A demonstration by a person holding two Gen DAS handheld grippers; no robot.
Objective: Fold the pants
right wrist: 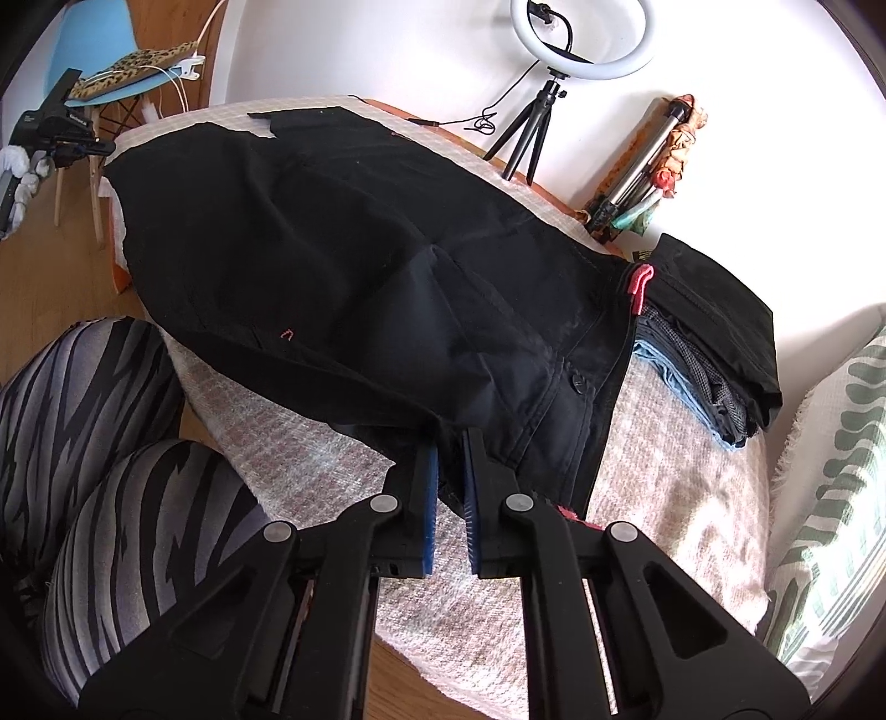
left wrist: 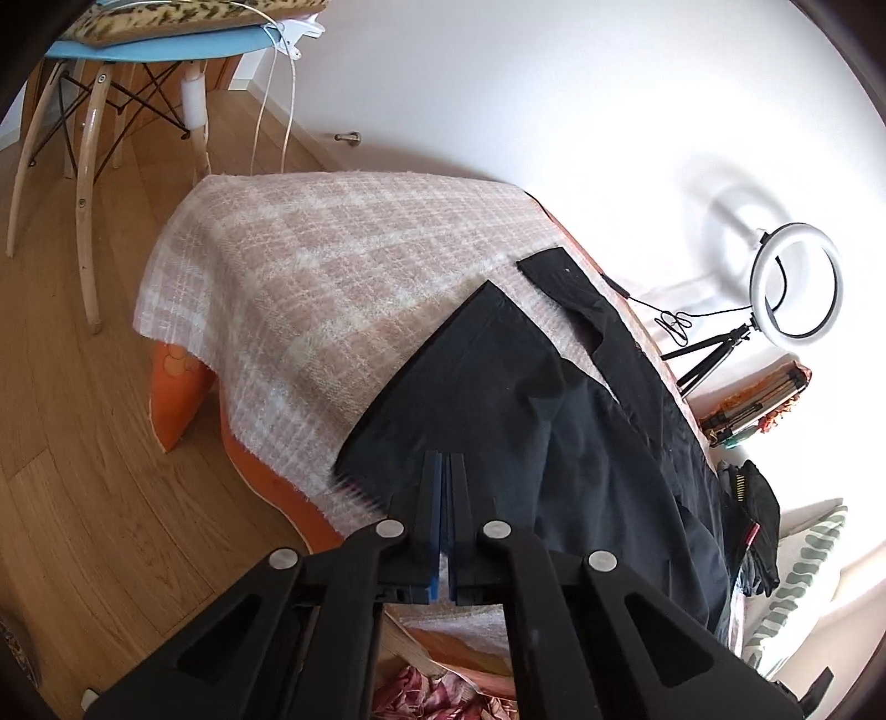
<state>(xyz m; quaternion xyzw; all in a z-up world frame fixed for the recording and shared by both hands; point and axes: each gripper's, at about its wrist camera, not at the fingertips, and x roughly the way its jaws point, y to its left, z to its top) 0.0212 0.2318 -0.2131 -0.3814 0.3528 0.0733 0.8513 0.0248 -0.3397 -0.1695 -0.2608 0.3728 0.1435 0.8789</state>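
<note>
— White wall behind, wooden floor (left wrist: pixel 83 443), and a tabletop under a fuzzy pink-and-white checked blanket (left wrist: pixel 310 266). See the black pants (right wrist: pixel 332 266)?

— Yes, spread across the blanket, one leg end (left wrist: pixel 437 399) lying at about 12 o'clock from the left tool (left wrist: pixel 447 462).

— How's that left tool?

— Pressed nearly together, its blue pads (left wrist: pixel 437 526) pinching the hem edge of that leg. In the right-hand view the left tool (right wrist: pixel 61 138) shows far off at 10 o'clock, by the blue chair (right wrist: pixel 88 44).

— And the right tool (right wrist: pixel 449 443)?

— Narrowly apart, with the dark cloth at the waistband (right wrist: pixel 576 382) end running down between its pads; I can't tell for certain how firmly it grips. A button sits on the waistband just at 1 o'clock from it.

— What else is about?

— A ring light (right wrist: pixel 581 33) on a small tripod at 12 o'clock, a stack of folded clothes (right wrist: pixel 714 354) at 2 o'clock touching the waistband side, a green-patterned cushion (right wrist: pixel 830 471) at 3 o'clock, and striped leggings (right wrist: pixel 122 443) at 8 o'clock
</note>
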